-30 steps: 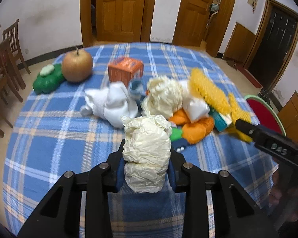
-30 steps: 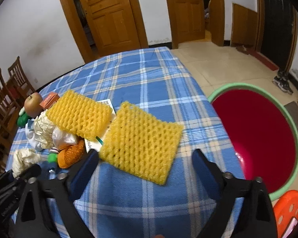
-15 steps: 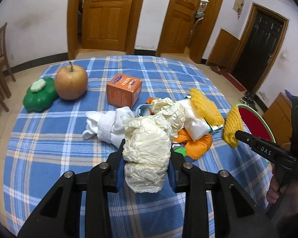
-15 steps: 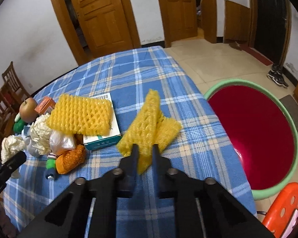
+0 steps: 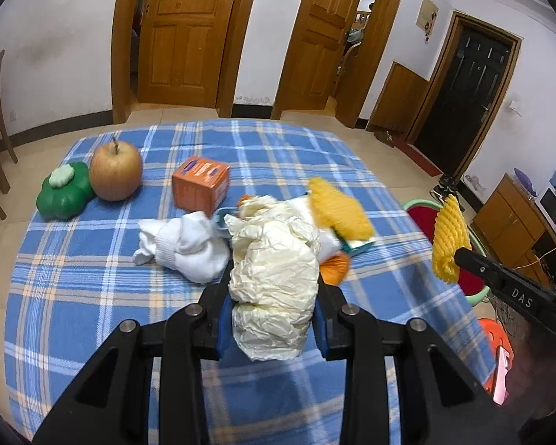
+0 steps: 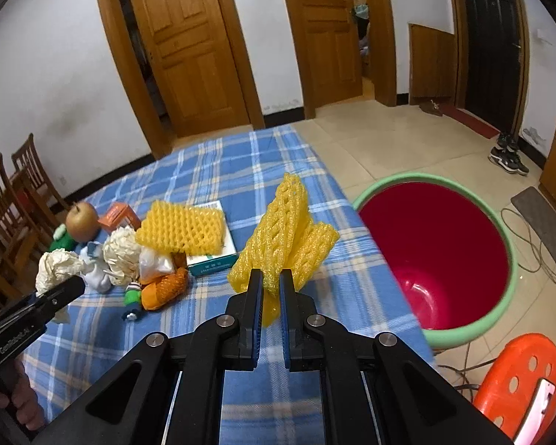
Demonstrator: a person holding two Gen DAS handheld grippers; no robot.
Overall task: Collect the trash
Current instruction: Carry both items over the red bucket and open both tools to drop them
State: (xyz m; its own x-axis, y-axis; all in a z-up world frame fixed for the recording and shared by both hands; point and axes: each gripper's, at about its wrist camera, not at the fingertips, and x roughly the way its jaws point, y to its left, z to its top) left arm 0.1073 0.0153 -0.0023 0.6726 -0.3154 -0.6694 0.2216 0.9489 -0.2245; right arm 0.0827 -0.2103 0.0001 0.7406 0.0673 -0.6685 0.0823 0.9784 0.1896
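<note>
Table edge [image 6: 356, 237] beside red bin [image 6: 437, 259]; right gripper [image 6: 270, 289] pinching yellow foam net [image 6: 285, 237], probably airborne.

Both wrist views look down close over the surface [image 5: 92, 315] toward the doors, sharing the apple [image 5: 115, 175] [image 6: 81, 221] and clutter.

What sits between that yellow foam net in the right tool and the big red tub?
Nothing visible does. The right gripper holds the folded yellow foam net above the table's edge, and the red tub with a green rim stands open on the floor beside it.
</note>
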